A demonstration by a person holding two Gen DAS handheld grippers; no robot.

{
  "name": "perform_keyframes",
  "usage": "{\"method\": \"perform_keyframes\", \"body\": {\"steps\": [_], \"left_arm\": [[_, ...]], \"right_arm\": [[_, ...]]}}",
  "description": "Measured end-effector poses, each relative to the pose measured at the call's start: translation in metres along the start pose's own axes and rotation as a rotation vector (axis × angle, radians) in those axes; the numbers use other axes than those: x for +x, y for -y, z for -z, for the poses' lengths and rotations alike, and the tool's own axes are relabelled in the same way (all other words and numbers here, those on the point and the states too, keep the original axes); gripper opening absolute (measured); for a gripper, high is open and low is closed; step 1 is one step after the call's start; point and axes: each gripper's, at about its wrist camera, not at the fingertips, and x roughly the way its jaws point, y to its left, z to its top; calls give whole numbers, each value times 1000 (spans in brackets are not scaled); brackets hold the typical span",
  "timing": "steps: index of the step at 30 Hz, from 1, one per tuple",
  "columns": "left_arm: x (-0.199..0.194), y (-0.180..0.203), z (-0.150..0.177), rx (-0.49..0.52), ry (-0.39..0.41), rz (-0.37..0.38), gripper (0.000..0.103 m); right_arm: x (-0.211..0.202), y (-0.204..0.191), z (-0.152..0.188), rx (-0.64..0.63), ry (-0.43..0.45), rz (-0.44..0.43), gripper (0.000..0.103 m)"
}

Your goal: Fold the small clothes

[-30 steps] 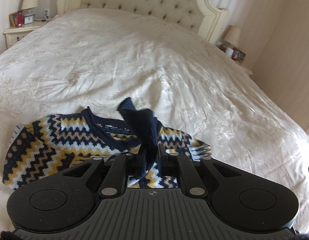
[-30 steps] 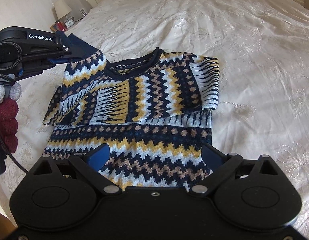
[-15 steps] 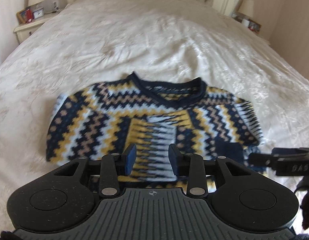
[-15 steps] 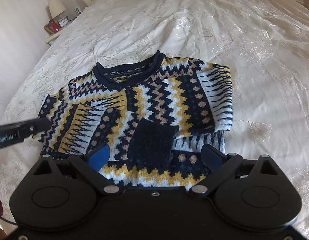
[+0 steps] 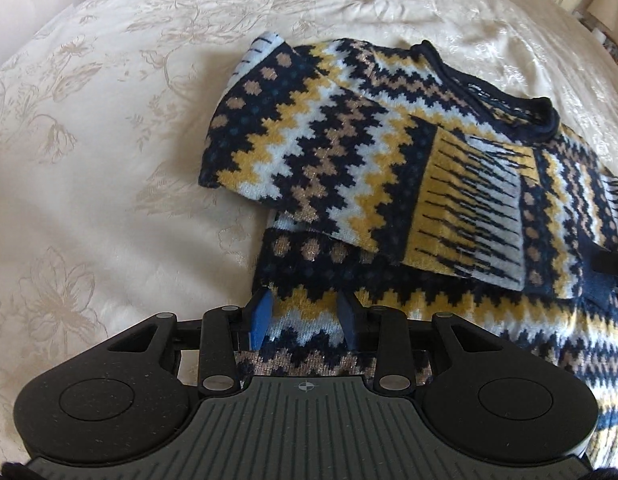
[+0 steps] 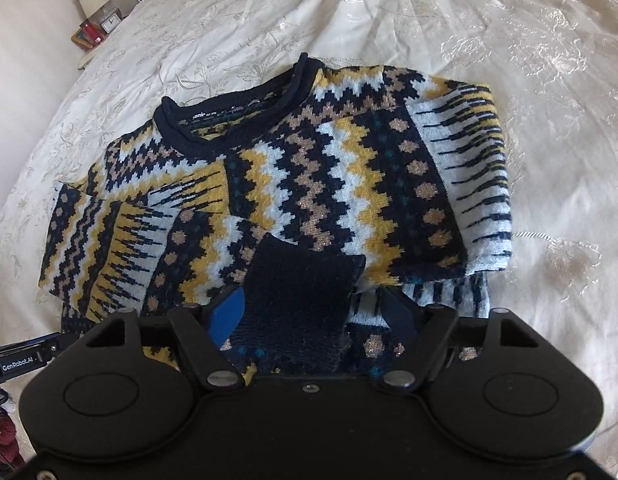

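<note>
Both handheld units are showing matte black speckled plastic bodies with round side discs, silver pivot screws and blue-padded fingers (image 5: 261, 318). Left gripper (image 5: 305, 318) is carrying a grey ribbed grip plate; its side is reading "GenRobot.AI" in white.

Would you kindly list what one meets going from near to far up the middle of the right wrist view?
Right claw → navy sleeve cuff lying between its closing jaws → zigzag front of the sweater → navy neckline → cream bedspread.
</note>
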Motion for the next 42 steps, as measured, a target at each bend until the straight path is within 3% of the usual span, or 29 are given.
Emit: {"method": "perform_keyframes", "body": {"steps": [3,5,6,10,13,17,21,26,33,40,42], "left_arm": [[7,0,-1,-2,-19,-3,36],[9,0,-1,-9,-25,-4,38],[9,0,-1,-11,-26,-5,38],[9,0,-1,-5,-26,-5,39],[9,0,-1,1,-24,-4,39],[10,1,-1,2,-22,-7,39],[10,2,-1,6,-22,-11,39],[-1,3,-4,10,-14,0,39],[-35,16,-28,76,86,44,40],[-19,27,-67,85,127,37,40],[-11,29,-73,100,133,17,40]], "right_arm": [[5,-1,0,15,-33,-19,54],[5,-4,0,11,-45,-26,23],[2,-6,-1,3,-42,-30,15],[-25,-23,-11,-76,18,-103,13],[-60,-31,-25,-155,107,-106,13],[-75,-5,-46,-97,163,-6,12],[-50,28,-57,-55,88,110,13],[-29,32,-53,-78,42,144,14],[-24,36,-40,-51,22,204,24],[-38,36,-39,-11,81,261,59],[-40,32,-41,-21,98,251,61]]}}
